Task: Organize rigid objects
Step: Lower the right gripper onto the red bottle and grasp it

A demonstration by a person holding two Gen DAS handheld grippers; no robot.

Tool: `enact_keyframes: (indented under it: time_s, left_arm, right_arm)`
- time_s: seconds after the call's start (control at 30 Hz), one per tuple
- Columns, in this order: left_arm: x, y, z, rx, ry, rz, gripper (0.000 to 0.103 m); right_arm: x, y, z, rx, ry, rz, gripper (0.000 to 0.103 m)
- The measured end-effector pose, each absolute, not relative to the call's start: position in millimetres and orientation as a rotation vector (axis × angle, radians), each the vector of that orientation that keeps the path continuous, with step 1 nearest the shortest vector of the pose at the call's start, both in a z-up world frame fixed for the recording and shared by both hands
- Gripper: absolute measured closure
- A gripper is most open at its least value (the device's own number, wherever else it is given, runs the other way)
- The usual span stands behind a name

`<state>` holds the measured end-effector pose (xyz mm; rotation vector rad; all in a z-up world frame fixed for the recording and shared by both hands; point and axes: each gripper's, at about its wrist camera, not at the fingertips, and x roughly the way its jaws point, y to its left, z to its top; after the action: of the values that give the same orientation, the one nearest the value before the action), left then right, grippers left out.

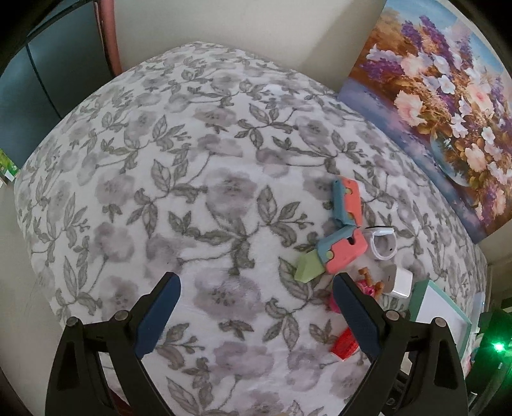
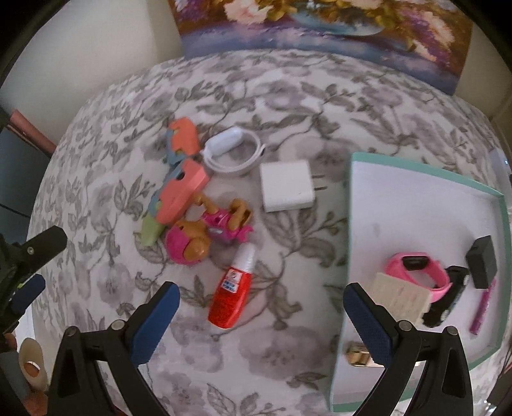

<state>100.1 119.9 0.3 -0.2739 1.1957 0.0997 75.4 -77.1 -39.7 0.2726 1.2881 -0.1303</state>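
Loose objects lie on the floral blanket (image 2: 288, 96): a coral and blue folding toy (image 2: 182, 188) (image 1: 344, 246), a white coiled cable (image 2: 233, 153) (image 1: 382, 244), a white charger (image 2: 286, 187) (image 1: 398, 280), a pink toy with a brown figure (image 2: 208, 233) and a red bottle (image 2: 230, 289) (image 1: 344, 345). A teal-rimmed white tray (image 2: 400, 192) at the right holds a pink watch (image 2: 419, 272), black items, a pink pen and a beige pad. My right gripper (image 2: 259, 294) is open above the red bottle. My left gripper (image 1: 256, 284) is open and empty over bare blanket, left of the pile.
A flower painting (image 1: 448, 112) (image 2: 320, 28) leans against the wall behind the blanket. The tray's corner shows in the left wrist view (image 1: 441, 307). A gold object (image 2: 358, 353) lies in the tray's near corner. The left gripper's body shows at the right wrist view's left edge (image 2: 32, 252).
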Motion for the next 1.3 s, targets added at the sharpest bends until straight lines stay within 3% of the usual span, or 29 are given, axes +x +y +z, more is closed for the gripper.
enact_keyframes:
  time_s: [0.7,1.3]
  left_arm:
    - [108.9,113.9,-30.2,-0.271,1.288,0.085,0.007]
    - [106.9,113.1,-24.9,-0.278,1.271,0.081,0.007]
  right_arm:
    - [92.8,-53.4,-98.6,0.158,1.392,-0.135,0.0]
    - [74.7,-43.1,-107.8,0.116,1.288,-0.157,0.0]
